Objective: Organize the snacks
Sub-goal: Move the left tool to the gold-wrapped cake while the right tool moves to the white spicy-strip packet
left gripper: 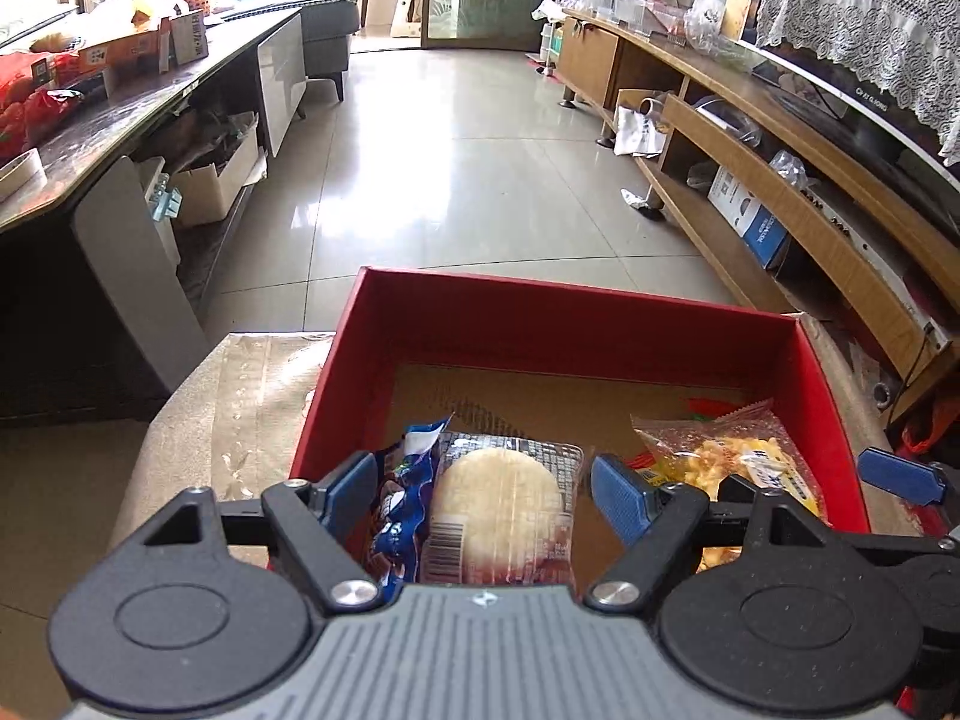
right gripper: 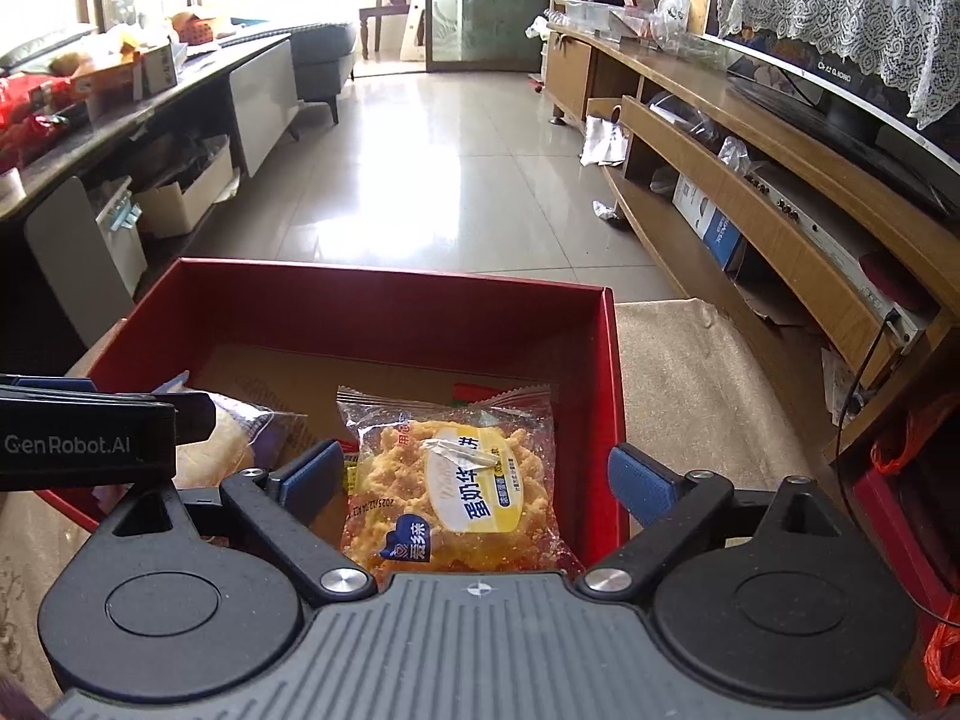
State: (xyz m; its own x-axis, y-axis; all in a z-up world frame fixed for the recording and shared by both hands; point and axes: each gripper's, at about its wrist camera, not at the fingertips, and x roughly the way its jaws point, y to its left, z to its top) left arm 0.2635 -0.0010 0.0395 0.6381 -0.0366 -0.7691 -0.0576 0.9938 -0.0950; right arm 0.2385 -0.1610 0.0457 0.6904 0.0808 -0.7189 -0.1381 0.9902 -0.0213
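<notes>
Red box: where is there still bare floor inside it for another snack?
The red box has bare cardboard along its far wall, beyond the round cake pack and the yellow waffle pack. The near half is crowded: blue wrapper, cake and waffle lie side by side.

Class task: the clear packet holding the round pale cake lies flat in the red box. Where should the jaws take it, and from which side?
Probably from above, across the short width of the clear-wrapped round pale cake packet. It lies flat on the floor of the red cardboard box, with a blue foil packet tight against its left edge, so pinching the crimped far edge may be easier.
</notes>
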